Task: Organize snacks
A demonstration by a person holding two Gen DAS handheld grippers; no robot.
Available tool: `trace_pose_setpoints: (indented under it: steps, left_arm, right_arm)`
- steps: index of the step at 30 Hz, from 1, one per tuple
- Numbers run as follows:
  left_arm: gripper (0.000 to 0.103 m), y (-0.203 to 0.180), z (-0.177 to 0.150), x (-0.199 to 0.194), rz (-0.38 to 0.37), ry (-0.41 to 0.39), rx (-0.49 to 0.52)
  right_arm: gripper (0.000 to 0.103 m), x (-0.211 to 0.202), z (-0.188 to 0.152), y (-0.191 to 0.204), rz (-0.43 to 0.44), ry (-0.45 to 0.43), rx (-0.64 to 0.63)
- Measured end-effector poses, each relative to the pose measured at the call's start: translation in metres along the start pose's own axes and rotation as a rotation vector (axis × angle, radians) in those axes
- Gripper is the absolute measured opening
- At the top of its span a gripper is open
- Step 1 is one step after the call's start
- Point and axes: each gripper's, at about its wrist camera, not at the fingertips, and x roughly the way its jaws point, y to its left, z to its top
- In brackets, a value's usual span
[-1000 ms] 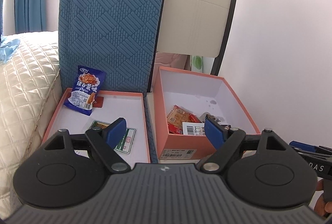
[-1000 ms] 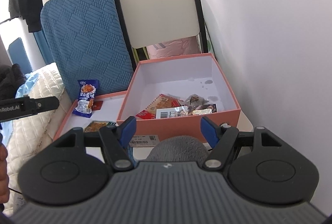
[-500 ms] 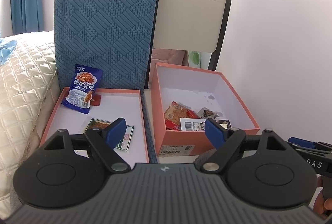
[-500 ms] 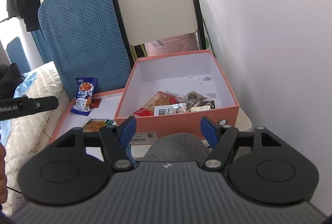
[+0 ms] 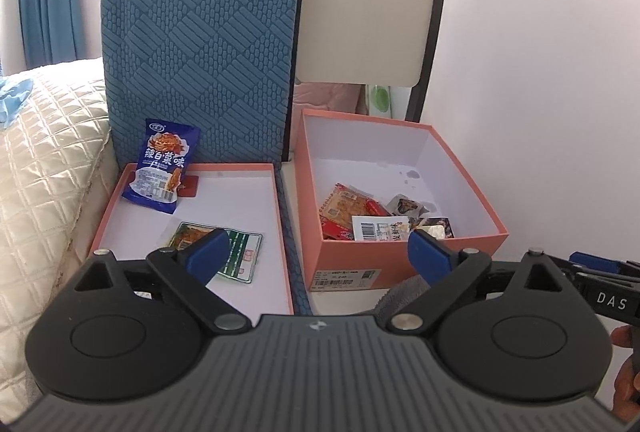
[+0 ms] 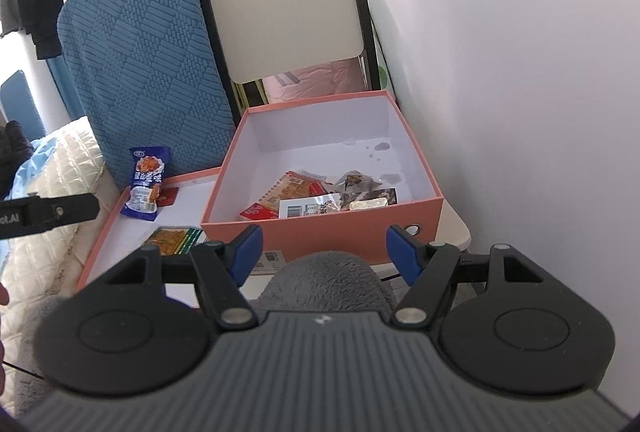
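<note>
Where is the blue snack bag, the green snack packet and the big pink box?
blue snack bag [image 5: 163, 167], left wrist view, on its printed front.
green snack packet [image 5: 240, 248], left wrist view, on its green right half.
pink box [image 6: 320, 236], right wrist view, on its near outer wall.

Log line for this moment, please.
left tool open, empty | right tool open, empty | blue packet in lid
</note>
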Motion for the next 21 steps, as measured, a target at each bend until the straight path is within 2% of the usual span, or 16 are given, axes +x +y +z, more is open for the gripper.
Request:
trace_pose_setpoints:
  steps: [8,9,10,12,21]
  left_arm:
    - [0.098,0.0003,-0.0001,-0.0001,0.009,0.001,0.001]
    - [0.098,0.0003,-0.0001,0.0001,0.01,0.002,0.001]
    - [0.098,0.0004,-0.0003,0.0005,0.011,0.003,0.001]
    - [0.098,-0.0001,-0.0002,0.0009,0.014,0.006,0.001]
    - [0.098,0.0004,-0.0004,0.0005,0.024,0.011,-0.003]
  right_arm:
    - [0.07,0.0018,0.0016,-0.0056,-0.015,-0.001,0.005]
    - [0.074,0.002,0.0018,-0.0059,-0.018,-0.001,0.004]
    - [0.089,0.002,0.0017,-0.0063,-0.017,-0.002,0.004]
    - [0.103,0.0018,0.0017,-0.0061,-0.01,-0.011,-0.003]
    - [0.103,0.0026,0.0026,-0.008,-0.036,-0.017,-0.004]
